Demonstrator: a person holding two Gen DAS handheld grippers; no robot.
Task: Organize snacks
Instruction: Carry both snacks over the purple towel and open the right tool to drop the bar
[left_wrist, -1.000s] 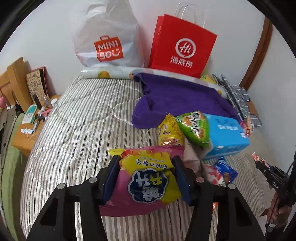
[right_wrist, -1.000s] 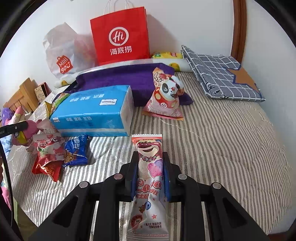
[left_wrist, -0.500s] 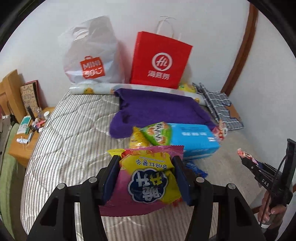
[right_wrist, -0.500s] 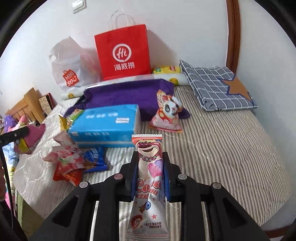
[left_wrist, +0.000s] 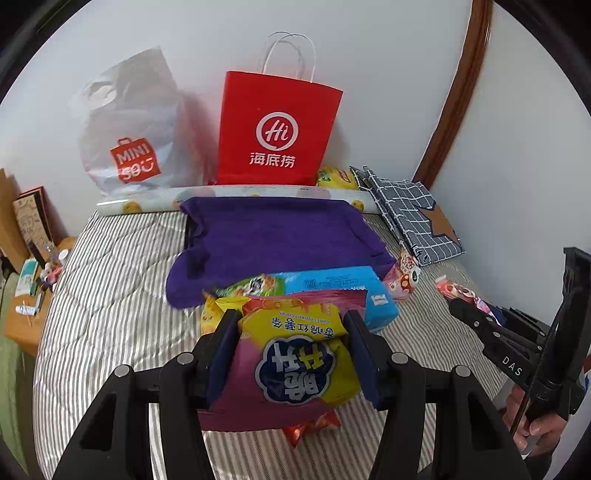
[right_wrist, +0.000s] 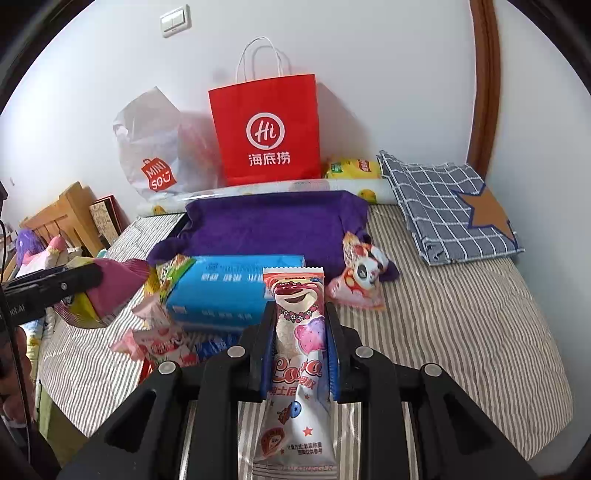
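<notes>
My left gripper (left_wrist: 290, 325) is shut on a pink and yellow chip bag (left_wrist: 295, 354) and holds it above the striped bed (left_wrist: 110, 295). My right gripper (right_wrist: 300, 321) is shut on a white bear snack packet (right_wrist: 299, 350), also lifted. Each gripper shows in the other view: the left with its chip bag (right_wrist: 110, 288) at the left edge, the right (left_wrist: 480, 321) at the right edge. On the bed lie a blue tissue pack (right_wrist: 229, 288), a green snack bag (left_wrist: 255, 286), a panda snack bag (right_wrist: 360, 277) and small red and blue packets (right_wrist: 166, 343).
A purple towel (left_wrist: 277, 232) lies behind the snacks. A red paper bag (left_wrist: 275, 129) and a white Miniso bag (left_wrist: 136, 129) stand against the wall. A folded checked cloth (right_wrist: 450, 206) lies at the right. A wooden bedside table (left_wrist: 29, 295) stands at the left.
Both grippers have pulled back and risen from the bed, each keeping its snack. The bags at the wall now sit more centred in both views.
</notes>
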